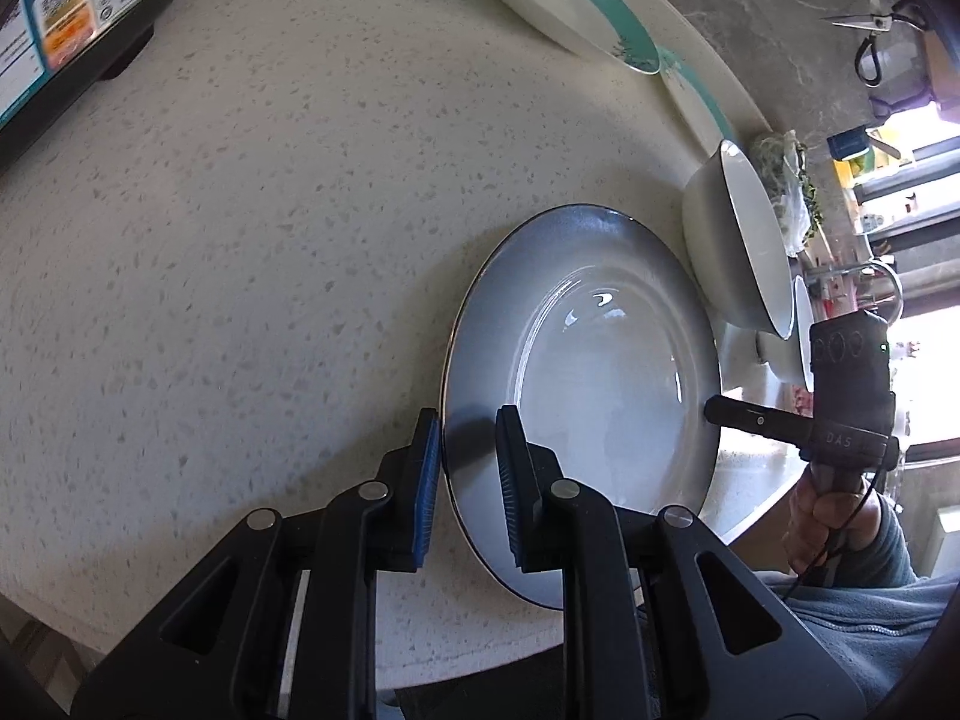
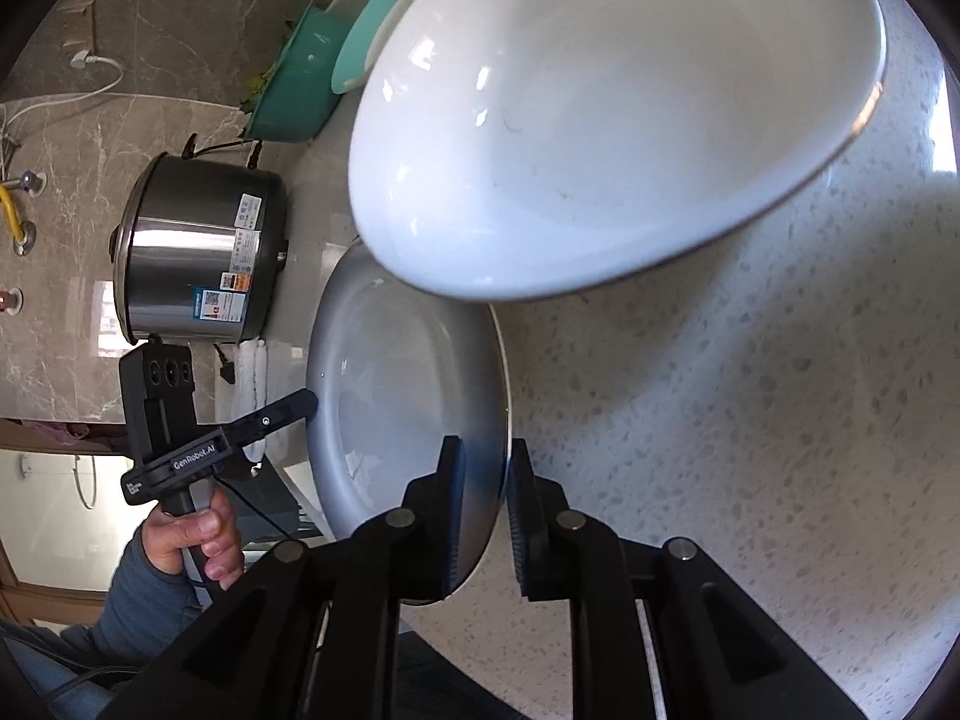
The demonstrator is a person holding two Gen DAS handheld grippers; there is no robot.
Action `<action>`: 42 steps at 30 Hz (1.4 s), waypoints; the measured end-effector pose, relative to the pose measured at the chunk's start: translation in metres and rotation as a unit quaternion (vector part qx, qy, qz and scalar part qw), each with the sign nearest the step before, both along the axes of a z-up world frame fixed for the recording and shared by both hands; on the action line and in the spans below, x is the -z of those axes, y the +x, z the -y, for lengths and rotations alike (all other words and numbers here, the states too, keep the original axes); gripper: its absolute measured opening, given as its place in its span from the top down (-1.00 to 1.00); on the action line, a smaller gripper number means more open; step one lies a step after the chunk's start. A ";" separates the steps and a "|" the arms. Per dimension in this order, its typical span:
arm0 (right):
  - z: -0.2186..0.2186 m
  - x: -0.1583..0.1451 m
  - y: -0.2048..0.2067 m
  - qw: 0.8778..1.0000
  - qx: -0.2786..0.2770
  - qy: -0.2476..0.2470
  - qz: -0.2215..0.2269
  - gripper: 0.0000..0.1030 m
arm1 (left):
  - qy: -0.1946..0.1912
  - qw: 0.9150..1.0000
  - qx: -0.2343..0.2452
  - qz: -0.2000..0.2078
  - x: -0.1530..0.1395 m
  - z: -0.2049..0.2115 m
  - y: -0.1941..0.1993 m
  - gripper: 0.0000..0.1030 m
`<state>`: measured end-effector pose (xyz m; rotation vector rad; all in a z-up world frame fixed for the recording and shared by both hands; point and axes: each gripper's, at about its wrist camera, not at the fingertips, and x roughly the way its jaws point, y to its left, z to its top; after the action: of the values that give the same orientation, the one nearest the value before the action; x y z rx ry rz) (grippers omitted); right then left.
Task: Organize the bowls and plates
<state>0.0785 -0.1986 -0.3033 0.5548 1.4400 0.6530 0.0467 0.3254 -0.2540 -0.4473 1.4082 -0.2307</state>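
A grey plate (image 1: pixel 600 372) with a dark rim sits on the speckled countertop (image 1: pixel 270 240). My left gripper (image 1: pixel 465 480) straddles its near rim, one finger outside and one over the plate, with a gap left to the rim. My right gripper (image 2: pixel 483 504) straddles the opposite rim of the same grey plate (image 2: pixel 408 396), also with a gap. Each gripper shows in the other's view, at the plate's far edge. A large white bowl (image 2: pixel 612 114) sits just beyond the plate; it also shows in the left wrist view (image 1: pixel 738 240).
Two teal-rimmed plates (image 1: pixel 570 6) lie near the back wall. A teal bowl (image 2: pixel 300 84) and a steel rice cooker (image 2: pixel 204 252) stand at the counter's back. A smaller white bowl (image 1: pixel 792 330) sits behind the big one. Scissors (image 1: pixel 876 24) hang on the wall.
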 end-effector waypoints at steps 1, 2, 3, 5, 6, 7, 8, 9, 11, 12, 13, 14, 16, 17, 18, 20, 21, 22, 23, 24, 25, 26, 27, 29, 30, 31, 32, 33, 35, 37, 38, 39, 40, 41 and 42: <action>0.000 0.000 0.000 1.000 0.001 0.002 0.000 0.68 | 0.001 1.000 0.001 0.004 0.000 0.002 0.003 0.67; 0.000 0.001 0.001 1.000 0.001 0.004 0.000 0.67 | -0.002 1.000 0.001 0.004 0.000 0.002 0.004 0.67; -0.001 0.000 0.001 1.000 0.000 0.004 0.002 0.65 | -0.008 1.000 -0.003 0.003 0.001 0.003 0.006 0.67; 0.000 -0.001 -0.001 1.000 0.002 0.002 0.008 0.64 | -0.016 1.000 -0.008 0.003 0.001 -0.002 0.006 0.60; 0.000 -0.001 -0.002 1.000 0.003 0.002 0.010 0.61 | -0.017 1.000 -0.008 0.004 0.001 0.000 0.008 0.59; 0.000 -0.002 -0.003 1.000 0.003 0.004 0.012 0.55 | -0.015 1.000 -0.008 0.007 -0.002 0.004 0.011 0.58; -0.001 -0.003 -0.003 1.000 0.004 0.005 0.014 0.44 | -0.012 1.000 -0.008 0.010 -0.004 0.005 0.012 0.47; 0.000 -0.004 -0.004 1.000 0.005 0.005 0.017 0.38 | -0.010 1.000 -0.008 0.013 -0.008 0.006 0.014 0.20; 0.003 -0.010 -0.005 1.000 0.009 0.001 0.029 0.06 | 0.001 1.000 -0.012 0.025 -0.020 0.004 0.018 -0.22; 0.004 -0.012 -0.006 0.999 0.012 -0.003 0.032 0.00 | 0.006 0.999 -0.013 0.035 -0.029 0.003 0.021 -0.24; 0.007 -0.014 -0.008 0.999 0.014 -0.008 0.035 -0.02 | 0.008 0.999 -0.011 0.043 -0.038 0.004 0.025 -0.24; 0.012 -0.018 -0.010 0.999 0.017 -0.010 0.036 -0.02 | 0.010 0.999 -0.011 0.050 -0.046 0.003 0.029 -0.25; 0.020 -0.030 -0.016 0.999 0.020 -0.014 0.039 -0.02 | 0.002 0.998 -0.011 0.067 -0.067 0.008 0.043 -0.35; 0.023 -0.040 -0.018 0.999 0.020 -0.014 0.046 -0.02 | -0.010 0.997 -0.008 0.082 -0.080 0.013 0.053 -0.41; 0.029 -0.053 -0.019 0.998 0.021 -0.008 0.054 -0.02 | -0.016 0.996 -0.005 0.093 -0.091 0.021 0.062 -0.48; 0.044 -0.082 -0.016 0.997 0.027 0.021 0.072 -0.03 | -0.029 0.992 0.008 0.122 -0.115 0.040 0.086 -0.61; 0.059 -0.103 -0.010 0.994 0.035 0.040 0.095 -0.08 | -0.042 0.989 0.024 0.141 -0.129 0.053 0.103 -0.69; 0.076 -0.120 -0.002 0.991 0.047 0.048 0.116 -0.18 | -0.053 0.986 0.036 0.156 -0.140 0.064 0.116 -0.71; 0.089 -0.131 0.005 0.988 0.060 0.051 0.130 -0.30 | -0.063 0.982 0.047 0.170 -0.149 0.078 0.131 -0.76; 0.110 -0.144 0.017 0.985 0.080 0.058 0.143 -0.36 | -0.071 0.980 0.061 0.173 -0.156 0.093 0.149 -0.78; 0.130 -0.151 0.031 0.981 0.099 0.070 0.150 -0.40 | -0.078 0.979 0.071 0.172 -0.161 0.108 0.167 -0.78; 0.148 -0.154 0.045 0.979 0.117 0.077 0.151 -0.41 | -0.082 0.979 0.085 0.168 -0.163 0.123 0.185 -0.78; 0.169 -0.153 0.065 0.977 0.134 0.084 0.146 -0.41 | -0.079 0.979 0.097 0.162 -0.164 0.141 0.208 -0.78; 0.194 -0.144 0.097 0.976 0.151 0.081 0.134 -0.41 | -0.054 0.983 0.104 0.142 -0.156 0.172 0.249 -0.78; 0.207 -0.133 0.117 0.976 0.161 0.083 0.122 -0.41 | -0.048 0.984 0.112 0.127 -0.148 0.189 0.270 -0.78; 0.214 -0.124 0.130 0.976 0.163 0.093 0.108 -0.41 | -0.037 0.986 0.121 0.111 -0.138 0.203 0.289 -0.78; 0.222 -0.110 0.146 0.976 0.172 0.100 0.092 -0.41 | -0.023 0.987 0.126 0.100 -0.129 0.212 0.303 -0.75; 0.228 -0.098 0.157 0.976 0.180 0.092 0.081 -0.41 | -0.011 0.987 0.135 0.089 -0.117 0.228 0.322 -0.74; 0.231 -0.076 0.175 0.978 0.170 0.100 0.067 -0.37 | 0.004 0.987 0.143 0.070 -0.095 0.246 0.343 -0.74; 0.230 -0.056 0.188 0.979 0.170 0.104 0.048 -0.35 | 0.032 0.988 0.145 0.050 -0.073 0.262 0.362 -0.67; 0.229 -0.046 0.195 0.980 0.169 0.102 0.040 -0.32 | 0.033 0.988 0.143 0.046 -0.065 0.266 0.369 -0.64; 0.230 -0.038 0.199 0.980 0.170 0.101 0.035 -0.32 | 0.032 0.988 0.141 0.044 -0.059 0.266 0.368 -0.64; 0.230 -0.032 0.202 0.979 0.170 0.104 0.029 -0.31 | 0.031 0.989 0.139 0.038 -0.054 0.267 0.373 -0.64; 0.231 -0.027 0.207 0.979 0.169 0.108 0.022 -0.30 | 0.028 0.989 0.139 0.031 -0.047 0.266 0.375 -0.64; 0.231 -0.022 0.210 0.979 0.168 0.110 0.019 -0.30 | 0.025 0.990 0.140 0.024 -0.038 0.268 0.377 -0.64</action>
<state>0.2886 -0.4301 -0.2811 0.9315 1.2075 0.5496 0.4241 0.0575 -0.2163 -0.1999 1.4244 -0.4286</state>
